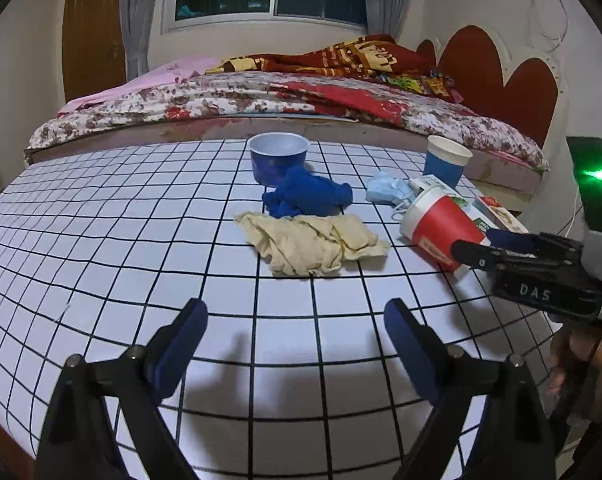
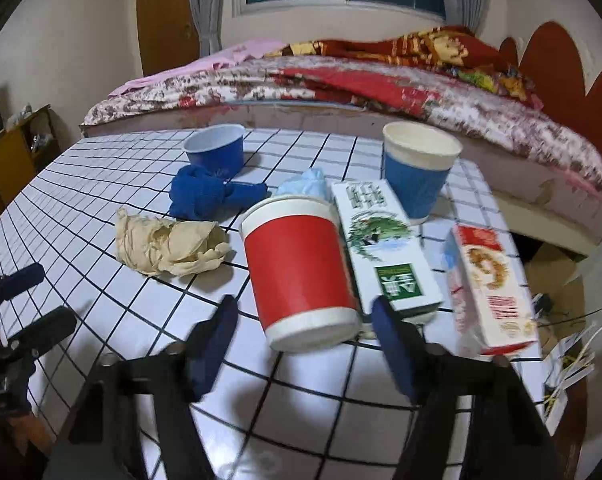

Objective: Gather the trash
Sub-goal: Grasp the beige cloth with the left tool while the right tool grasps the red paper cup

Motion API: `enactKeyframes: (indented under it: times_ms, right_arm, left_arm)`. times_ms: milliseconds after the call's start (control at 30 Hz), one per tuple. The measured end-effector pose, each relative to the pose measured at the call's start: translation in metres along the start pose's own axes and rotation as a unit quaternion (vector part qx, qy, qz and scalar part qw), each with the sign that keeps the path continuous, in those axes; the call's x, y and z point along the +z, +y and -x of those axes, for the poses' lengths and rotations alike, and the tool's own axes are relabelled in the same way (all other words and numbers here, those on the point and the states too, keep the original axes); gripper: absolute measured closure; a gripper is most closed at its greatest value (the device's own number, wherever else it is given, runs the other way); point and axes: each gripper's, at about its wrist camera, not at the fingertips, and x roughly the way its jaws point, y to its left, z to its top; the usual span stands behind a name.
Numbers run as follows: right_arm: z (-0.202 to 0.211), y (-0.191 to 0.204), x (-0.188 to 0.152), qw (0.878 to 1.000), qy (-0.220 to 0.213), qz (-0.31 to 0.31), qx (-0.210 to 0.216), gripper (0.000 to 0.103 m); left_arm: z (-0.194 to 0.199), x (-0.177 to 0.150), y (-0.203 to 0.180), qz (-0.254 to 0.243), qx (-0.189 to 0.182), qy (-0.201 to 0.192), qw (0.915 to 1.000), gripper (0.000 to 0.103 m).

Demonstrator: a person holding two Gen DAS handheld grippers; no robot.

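Jaws of the right gripper stand apart with the base end of the red paper cup with white rims just ahead of and between the blue pads; neither pad can be seen pressing on it, so I note them as open, not gripping. Cup lies tipped on its side on the white tablecloth with black grid lines, long axis running away from the jaws, mouth toward the bed, base toward the camera, so the fingers straddle it across its width. Touching its right flank lies the white and green flat carton; further right, the red and white carton near the table edge. Upright blue paper cup stands behind the cartons. Left gripper is also wide open and empty, over bare cloth, with the crumpled cream-yellow rubber glove ahead of it, still apart. Blue crumpled cloth and blue paper bowl lie beyond. Judgement: right hand is much the nearer to the red cup; the squeeze must clear the green carton on the right-hand pad side, or it may catch both
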Motion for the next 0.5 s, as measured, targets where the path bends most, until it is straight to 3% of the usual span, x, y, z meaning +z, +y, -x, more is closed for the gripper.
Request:
enactKeyframes:
  times_ms: [300,367,433,500]
  right_arm:
    - [-0.028,0.004,0.006,0.999,0.023,-0.025,0.019,0.044]
    - [-0.035,0.000,0.010,0.999,0.029,-0.040,0.022,0.034]
    - [-0.039,-0.003,0.012,0.998,0.028,-0.049,0.033,0.034]
    - [-0.042,-0.006,0.014,0.997,0.032,-0.051,0.040,0.044]
  left_arm:
    - [-0.015,0.009,0.005,-0.002,-0.007,0.006,1.0000,0.012]
    - [-0.022,0.015,0.002,-0.009,-0.011,0.005,0.9999,0.012]
    - [-0.034,0.021,0.001,-0.009,-0.018,0.012,0.9997,0.012]
    - [-0.047,0.026,-0.001,-0.011,-0.020,0.022,0.9995,0.013]
